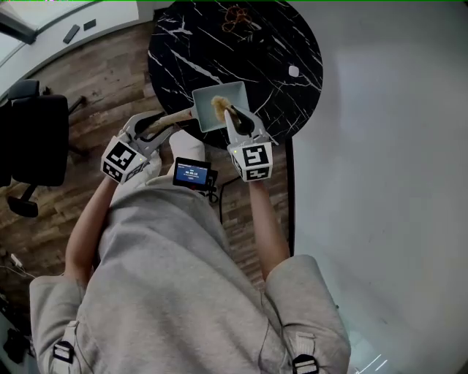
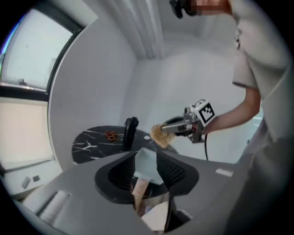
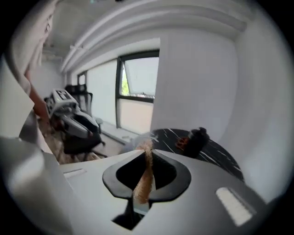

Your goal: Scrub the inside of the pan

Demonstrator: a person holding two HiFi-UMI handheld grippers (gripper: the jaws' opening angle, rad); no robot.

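Observation:
A pale square pan with a wooden handle is held over the near edge of the round black marble table. My left gripper is shut on that handle. In the left gripper view the handle runs between the jaws, with the pan just ahead of them. My right gripper is shut on a tan fibrous scrubber that rests inside the pan. In the right gripper view the scrubber is pinched between the jaws of the right gripper. The left gripper view also shows the scrubber above the pan.
On the table's far side lie an orange tangle and a small white piece, and an upright dark object stands there. A black chair stands on the wooden floor to the left. A small screen hangs at the person's chest.

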